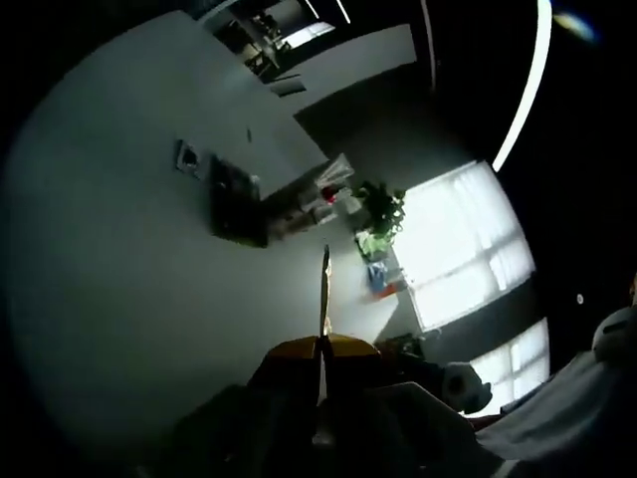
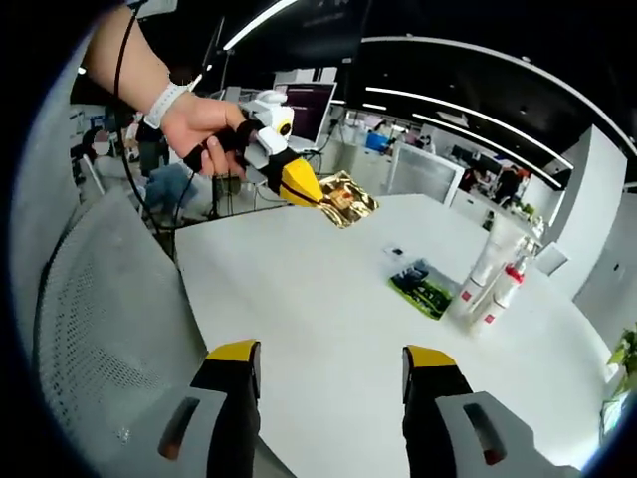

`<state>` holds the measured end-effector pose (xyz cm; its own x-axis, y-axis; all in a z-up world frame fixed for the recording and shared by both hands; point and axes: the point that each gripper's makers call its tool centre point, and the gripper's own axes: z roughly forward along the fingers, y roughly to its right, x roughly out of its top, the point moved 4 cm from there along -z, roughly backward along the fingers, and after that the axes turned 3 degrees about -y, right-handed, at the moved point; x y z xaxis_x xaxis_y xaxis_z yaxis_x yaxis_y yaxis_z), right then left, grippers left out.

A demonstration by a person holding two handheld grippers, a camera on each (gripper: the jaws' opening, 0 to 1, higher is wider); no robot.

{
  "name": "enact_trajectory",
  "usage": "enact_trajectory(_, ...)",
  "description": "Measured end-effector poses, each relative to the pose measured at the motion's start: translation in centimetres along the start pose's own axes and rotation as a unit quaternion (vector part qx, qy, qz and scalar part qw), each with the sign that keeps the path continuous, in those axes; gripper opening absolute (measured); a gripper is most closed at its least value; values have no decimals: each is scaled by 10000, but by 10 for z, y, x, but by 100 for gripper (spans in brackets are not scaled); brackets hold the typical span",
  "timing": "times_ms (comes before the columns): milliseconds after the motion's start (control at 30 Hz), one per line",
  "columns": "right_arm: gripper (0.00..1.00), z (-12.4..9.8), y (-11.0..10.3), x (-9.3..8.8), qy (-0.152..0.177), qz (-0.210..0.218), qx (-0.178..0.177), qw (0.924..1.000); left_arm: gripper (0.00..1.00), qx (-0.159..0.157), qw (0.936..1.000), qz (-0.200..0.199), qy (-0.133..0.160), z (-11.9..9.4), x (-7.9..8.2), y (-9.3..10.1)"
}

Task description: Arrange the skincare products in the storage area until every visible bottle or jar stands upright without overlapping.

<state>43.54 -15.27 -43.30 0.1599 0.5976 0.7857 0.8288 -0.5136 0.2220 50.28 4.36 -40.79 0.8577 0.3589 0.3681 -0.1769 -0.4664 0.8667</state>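
Note:
In the right gripper view a hand holds my left gripper [image 2: 315, 193] above the far side of the white table [image 2: 318, 299], shut on a flat gold foil packet [image 2: 345, 200]. In the left gripper view the same packet [image 1: 324, 284] appears edge-on as a thin strip rising from the closed yellow jaws of the left gripper [image 1: 320, 346]. My right gripper [image 2: 331, 360] hovers open over the near table edge, with nothing between its fingers. A tall white tube [image 2: 494, 247] and two white bottles with red labels [image 2: 506, 287] stand upright at the right, beside a flat green and black packet [image 2: 422, 285].
A grey mesh chair back [image 2: 95, 299] stands close on the left of the table. Office desks and monitors lie beyond the far edge. The left gripper view looks up at a pale wall [image 1: 119, 249], bright windows [image 1: 458, 239] and a plant [image 1: 383, 214].

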Motion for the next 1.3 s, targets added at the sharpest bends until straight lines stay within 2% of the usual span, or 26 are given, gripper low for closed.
enact_trajectory(133, 53, -3, 5, -1, -6, -4, -159, 9999, 0, 183, 9998, 64, -35, -1, 12, -6)
enact_trajectory(167, 52, -3, 6, -1, -12, -10, -168, 9999, 0, 329, 9994, 135, -55, -1, 15, -11)
enact_trajectory(367, 50, -1, 4, -4, -126, -148, -174, 9997, 0, 505, 9984, 112, -224, 3, 23, -22)
enact_trajectory(533, 49, 0, 5, -7, -194, -170, -197, 9995, 0, 626, 9977, 122, -235, 7, 32, -27)
enact_trajectory(933, 48, 3, 7, -13, -442, -264, -268, 9983, 0, 693, 9973, -36, -241, 20, 41, -29)
enact_trajectory(1300, 46, 5, 7, -15, -505, -273, -253, 9980, 0, 792, 9962, -213, -303, 34, 58, -43)
